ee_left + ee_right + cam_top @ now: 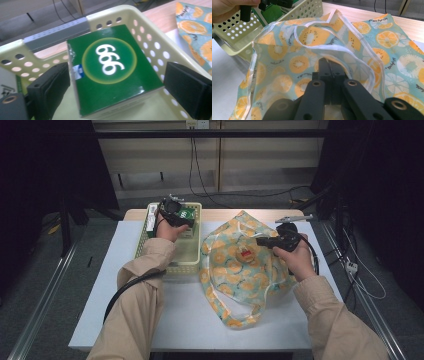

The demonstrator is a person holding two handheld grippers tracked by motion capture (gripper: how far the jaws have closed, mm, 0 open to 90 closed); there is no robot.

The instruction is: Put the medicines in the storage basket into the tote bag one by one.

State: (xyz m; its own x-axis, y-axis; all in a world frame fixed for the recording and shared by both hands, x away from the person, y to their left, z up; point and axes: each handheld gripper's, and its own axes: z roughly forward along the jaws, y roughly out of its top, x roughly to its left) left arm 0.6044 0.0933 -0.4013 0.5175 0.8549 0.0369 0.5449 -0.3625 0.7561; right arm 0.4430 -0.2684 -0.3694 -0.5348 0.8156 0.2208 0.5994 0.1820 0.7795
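A green box [112, 72] with a white "999" in a yellow ring sits tilted in the cream perforated basket [155, 45]. My left gripper [116, 85] has one black pad against each side of it. In the high view that gripper [176, 216] is over the basket's far end [192, 262], at the green box [188, 215]. A fabric bag [287, 62] printed with orange and kiwi slices lies beside the basket. My right gripper [329, 66] is shut on the bag's white-hemmed rim and holds its mouth up. From above, the right gripper [261, 241] sits over the bag [235, 275].
The basket stands at the white table's [125, 295] back left, and a white-and-green carton [151, 217] stands along its left wall. A small red item [245, 254] shows at the bag's mouth. Cables trail from both grippers. Dark frame posts flank the table.
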